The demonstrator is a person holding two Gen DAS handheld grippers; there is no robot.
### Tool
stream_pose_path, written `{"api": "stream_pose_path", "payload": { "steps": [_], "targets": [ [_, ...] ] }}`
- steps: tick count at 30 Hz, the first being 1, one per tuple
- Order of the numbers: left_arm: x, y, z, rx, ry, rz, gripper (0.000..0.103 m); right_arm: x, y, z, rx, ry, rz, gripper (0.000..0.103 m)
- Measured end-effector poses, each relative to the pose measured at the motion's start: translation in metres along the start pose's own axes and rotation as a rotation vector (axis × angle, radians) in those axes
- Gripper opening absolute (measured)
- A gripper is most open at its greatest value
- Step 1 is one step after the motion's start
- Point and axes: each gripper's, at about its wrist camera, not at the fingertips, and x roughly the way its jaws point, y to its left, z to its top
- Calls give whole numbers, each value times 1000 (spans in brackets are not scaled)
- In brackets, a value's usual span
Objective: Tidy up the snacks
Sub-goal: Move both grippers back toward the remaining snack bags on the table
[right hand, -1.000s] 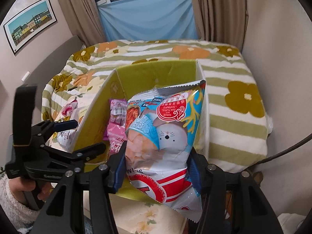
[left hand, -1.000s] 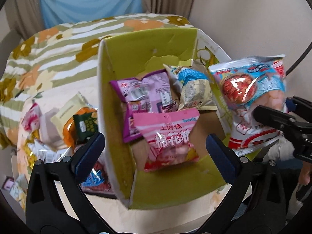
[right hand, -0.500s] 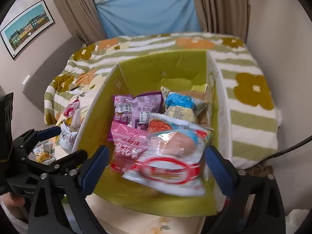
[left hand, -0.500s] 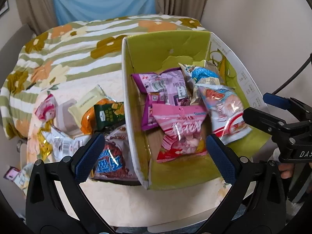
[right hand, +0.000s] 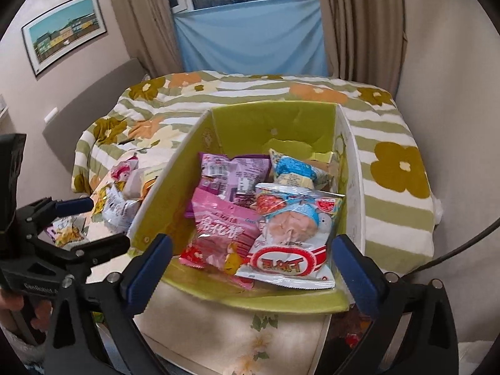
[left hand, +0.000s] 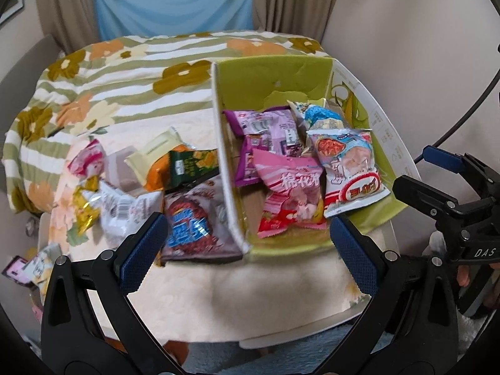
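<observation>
Snacks in soft, crinkly plastic packets are what we sort here, and the landmark is the green cardboard box with white outer walls (left hand: 275,93). Inside it we count four packets: the white-and-red prawn-cracker bag (right hand: 290,237), the pink marshmallow bag (right hand: 218,234), a purple pouch (left hand: 265,137) and a blue-and-cream packet (right hand: 293,172). Left of the box, on the cream cloth, lies a loose heap; we make out about seven packets, among them the brown-and-blue bag (left hand: 193,222) touching the box wall, but the count is not sure.

We judge them light, air-filled, slippery and easy to crush, so we would pinch a sealed edge, not the belly.

Our right gripper (right hand: 250,268) has just been opening and now stands wide, holding nothing; the cracker bag lies free in the box. Our left gripper (left hand: 247,240) is also spread wide and empty.
</observation>
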Motion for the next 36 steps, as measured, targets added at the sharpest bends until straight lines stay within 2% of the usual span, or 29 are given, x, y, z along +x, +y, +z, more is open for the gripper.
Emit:
{"api": "stream_pose_path", "payload": {
  "steps": [3, 9, 13, 17, 27, 36],
  "targets": [
    [-14, 12, -7, -9, -15, 9, 102, -6, 13, 0, -25, -1, 4, 101],
    [-47, 54, -19, -30, -69, 19, 102, -23, 51, 5, -53, -58, 7, 101],
    [-72, 95, -27, -40, -99, 21, 102, -30, 90, 9, -48, -88, 32, 101],
    [-91, 138, -35, -61, -102, 32, 102, -31, 136, 13, -48, -124, 14, 101],
    [-107, 268, -73, -144, -46, 31, 102, -3, 231, 16, -2, -91, 21, 101],
    [-84, 337, -105, -224, 54, 20, 102, 35, 282, 5, 46, -26, -17, 101]
  ]
}}
